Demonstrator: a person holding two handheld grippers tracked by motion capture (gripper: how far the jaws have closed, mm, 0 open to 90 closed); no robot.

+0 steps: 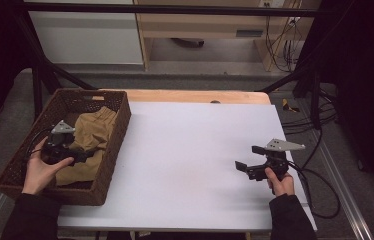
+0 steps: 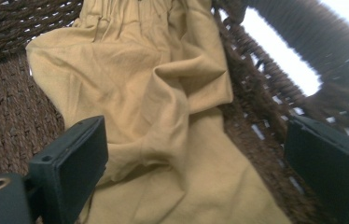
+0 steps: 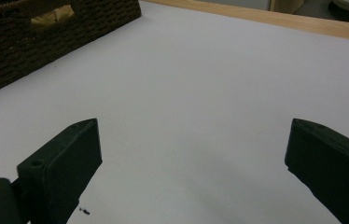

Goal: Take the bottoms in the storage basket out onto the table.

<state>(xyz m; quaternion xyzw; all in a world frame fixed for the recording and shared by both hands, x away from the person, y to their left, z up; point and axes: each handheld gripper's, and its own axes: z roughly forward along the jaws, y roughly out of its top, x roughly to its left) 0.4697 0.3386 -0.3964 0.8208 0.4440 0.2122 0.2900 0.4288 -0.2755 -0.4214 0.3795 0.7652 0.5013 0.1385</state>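
Your left gripper (image 1: 77, 156) is in the basket; your right gripper (image 1: 247, 159) hovers over the bare counter.

Your left fingers (image 2: 70, 158) spread wide over the tan cloth (image 2: 154, 107) in the brown wicker basket (image 1: 117, 130) at the counter's left. Your right fingers (image 3: 65, 163) spread wide, holding nothing, above the white counter (image 1: 195, 150) at its near right.

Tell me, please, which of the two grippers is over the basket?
The left gripper, open above the tan cloth inside the wicker basket. The right gripper, also open, is over the bare white tabletop, well clear of the basket.
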